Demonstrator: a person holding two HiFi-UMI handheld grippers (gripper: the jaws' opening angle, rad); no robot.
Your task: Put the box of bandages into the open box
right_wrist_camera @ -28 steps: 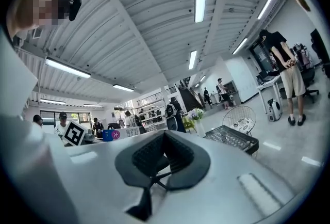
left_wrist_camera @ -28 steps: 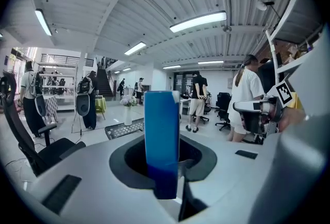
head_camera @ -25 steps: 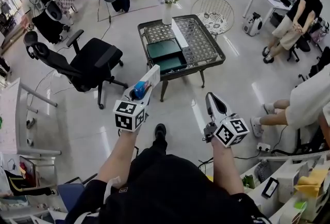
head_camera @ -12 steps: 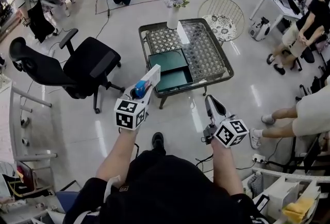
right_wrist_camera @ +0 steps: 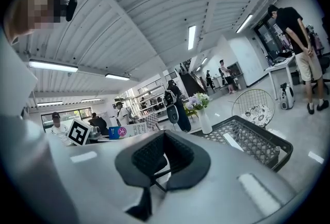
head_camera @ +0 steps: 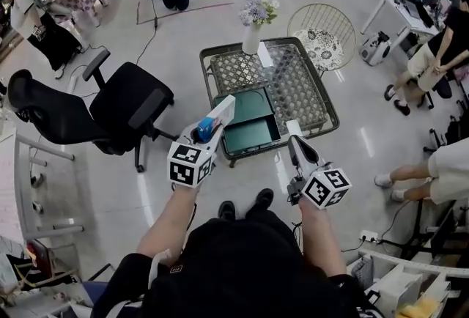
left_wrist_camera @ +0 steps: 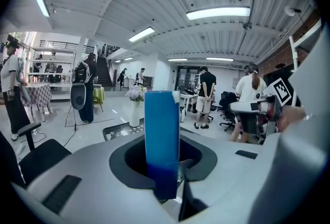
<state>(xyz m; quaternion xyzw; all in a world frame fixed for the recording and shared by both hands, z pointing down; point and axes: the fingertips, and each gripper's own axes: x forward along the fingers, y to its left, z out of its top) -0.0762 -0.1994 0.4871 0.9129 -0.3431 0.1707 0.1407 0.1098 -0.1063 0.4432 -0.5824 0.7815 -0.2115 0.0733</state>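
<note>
Left gripper [head_camera: 210,126] first: clamped on the box of bandages [head_camera: 218,115], jaws partway in and pinching its lower end. Sticks straight up between the jaws in the left gripper view, blue face toward the camera, bit of white at the top corner. From the head view, held in the air, off every surface, angled up and away, far end showing against the near-left edge of the open box [head_camera: 253,135]. Can't tell from that angle whether actually over it or just short of it. As for the open box: dark green, two shallow halves touching, one behind the other, sitting at the near end of a black mesh coffee table [head_camera: 311,100]. Also on that table: a white vase of flowers [head_camera: 253,29] at the far edge and a small white slab [head_camera: 265,55] near it. Right gripper [head_camera: 294,146]: jaws together, nothing between them, hanging in the air by the table's near edge, to the right of the open box. Around the table: a black office chair [head_camera: 121,100] to the left, a round wire chair [head_camera: 322,25] beyond the far right corner, a few people standing at the room's edges.
</note>
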